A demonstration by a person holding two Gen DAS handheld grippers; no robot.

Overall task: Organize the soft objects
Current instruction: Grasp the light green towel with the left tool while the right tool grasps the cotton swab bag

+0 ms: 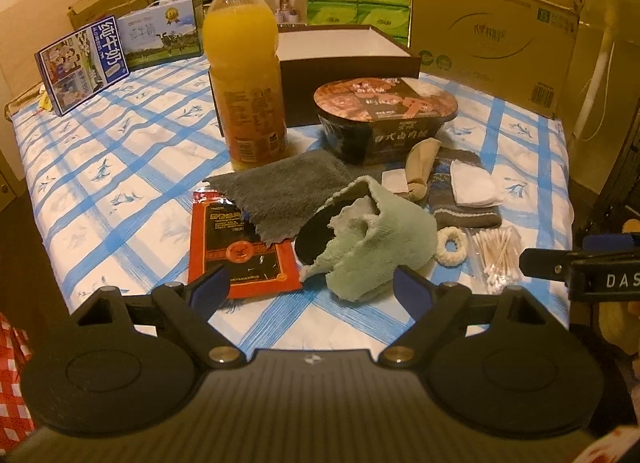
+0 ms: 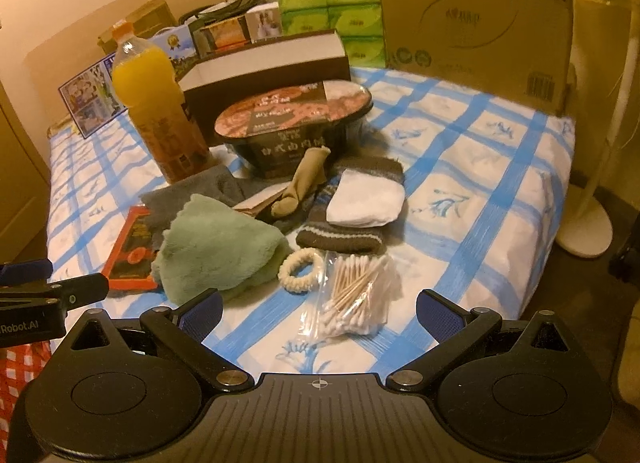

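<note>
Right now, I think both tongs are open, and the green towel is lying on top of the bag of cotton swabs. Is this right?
Not quite. The green towel lies left of the bag of cotton swabs, apart from it, partly over the red packet; the right wrist view shows this. Both the left tongs and right tongs are open, as you say.

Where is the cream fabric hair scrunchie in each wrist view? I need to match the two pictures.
Left wrist view: the cream fabric hair scrunchie lies right of centre, between the crumpled pale green towel and the clear bag of cotton swabs.
Right wrist view: the scrunchie lies near centre, again between the towel and the swab bag.
Shared landmark: the orange juice bottle standing behind.
</note>
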